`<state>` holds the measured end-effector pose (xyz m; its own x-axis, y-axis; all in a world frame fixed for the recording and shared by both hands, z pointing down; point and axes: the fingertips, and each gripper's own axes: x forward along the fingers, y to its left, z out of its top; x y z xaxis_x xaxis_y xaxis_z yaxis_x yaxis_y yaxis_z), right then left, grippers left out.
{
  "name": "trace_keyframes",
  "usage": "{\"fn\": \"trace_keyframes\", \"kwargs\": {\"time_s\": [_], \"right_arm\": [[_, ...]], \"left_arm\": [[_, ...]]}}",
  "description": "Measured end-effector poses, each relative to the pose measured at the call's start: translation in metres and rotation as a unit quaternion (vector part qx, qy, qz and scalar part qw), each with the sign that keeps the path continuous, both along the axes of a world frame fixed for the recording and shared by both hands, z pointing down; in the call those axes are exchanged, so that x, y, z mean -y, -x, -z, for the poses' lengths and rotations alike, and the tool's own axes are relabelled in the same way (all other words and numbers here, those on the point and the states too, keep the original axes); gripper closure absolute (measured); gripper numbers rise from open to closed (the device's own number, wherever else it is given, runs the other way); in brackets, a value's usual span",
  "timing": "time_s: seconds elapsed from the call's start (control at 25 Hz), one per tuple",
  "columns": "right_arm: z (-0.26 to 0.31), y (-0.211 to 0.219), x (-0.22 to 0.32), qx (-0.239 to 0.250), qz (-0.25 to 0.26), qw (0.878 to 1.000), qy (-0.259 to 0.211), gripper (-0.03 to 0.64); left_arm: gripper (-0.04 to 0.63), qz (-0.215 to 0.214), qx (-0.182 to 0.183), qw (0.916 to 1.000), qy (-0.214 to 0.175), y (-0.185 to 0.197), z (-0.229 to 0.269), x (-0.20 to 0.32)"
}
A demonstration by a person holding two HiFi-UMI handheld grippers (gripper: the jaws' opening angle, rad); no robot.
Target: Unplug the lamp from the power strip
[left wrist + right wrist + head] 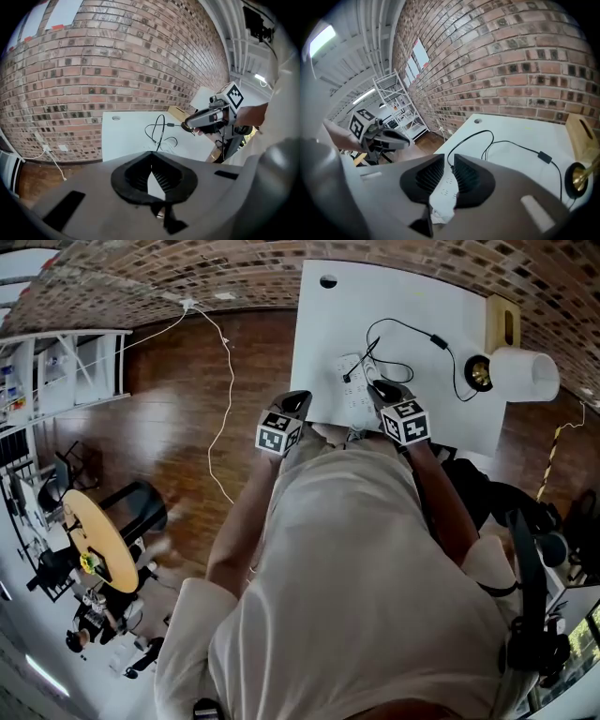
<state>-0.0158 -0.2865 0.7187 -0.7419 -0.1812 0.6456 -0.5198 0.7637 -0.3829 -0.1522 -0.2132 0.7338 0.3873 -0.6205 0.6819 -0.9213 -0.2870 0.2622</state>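
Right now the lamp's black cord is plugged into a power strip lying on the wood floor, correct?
Not the floor: the head view shows the power strip lying on the white table. The black cord of the lamp is plugged into it.

Lamp cord in white pwr strip

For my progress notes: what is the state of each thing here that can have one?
left gripper: shut, empty.
right gripper: open, empty, aimed at the power strip.
lamp cord: apparently plugged into the power strip.
lamp: lit or not, cannot tell.
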Motion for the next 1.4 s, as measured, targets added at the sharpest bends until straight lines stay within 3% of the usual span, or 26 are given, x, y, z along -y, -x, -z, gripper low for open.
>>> {"fn": "trace_keyframes", "kwargs": {"time_s": [0.12,0.2,0.36,0.52,0.72,0.8,0.96,1.04,1.16,1.4], "right_arm": [[-0.005,0.006,-0.004,-0.022,0.020,1.000,-0.009,0.565],[-0.012,0.014,-0.007,-0.032,0.037,0.999,-0.003,0.528],[-0.034,0.030,-0.014,-0.078,0.049,0.996,0.005,0.512],[-0.060,0.037,-0.024,-0.119,0.032,0.992,0.020,0.512],[-0.095,0.049,-0.025,-0.168,0.018,0.985,0.016,0.522],[-0.107,0.053,-0.021,-0.185,-0.001,0.983,0.014,0.522],[-0.125,0.063,-0.019,-0.203,-0.028,0.978,0.026,0.522],[-0.133,0.068,-0.018,-0.211,-0.034,0.976,0.032,0.522],[-0.146,0.064,-0.012,-0.236,-0.043,0.970,0.030,0.527],[-0.163,0.062,-0.011,-0.271,-0.045,0.961,0.033,0.550]], "left_arm": [[0.591,-0.055,-0.003,0.9985,0.002,-0.006,-0.012,0.030],[0.591,-0.105,0.005,0.9944,0.002,-0.011,-0.020,0.051],[0.591,-0.214,0.009,0.9764,0.029,-0.022,-0.047,0.078],[0.591,-0.301,-0.006,0.9519,0.055,-0.041,-0.076,0.096],[0.591,-0.423,0.009,0.9025,0.080,-0.060,-0.106,0.099],[0.592,-0.453,0.008,0.8871,0.088,-0.065,-0.118,0.101],[0.592,-0.487,-0.043,0.8674,0.094,-0.074,-0.130,0.101],[0.592,-0.505,-0.049,0.8562,0.099,-0.075,-0.138,0.099],[0.592,-0.538,-0.024,0.8370,0.100,-0.077,-0.148,0.099],[0.592,-0.585,0.017,0.8064,0.083,-0.077,-0.159,0.096]]}}
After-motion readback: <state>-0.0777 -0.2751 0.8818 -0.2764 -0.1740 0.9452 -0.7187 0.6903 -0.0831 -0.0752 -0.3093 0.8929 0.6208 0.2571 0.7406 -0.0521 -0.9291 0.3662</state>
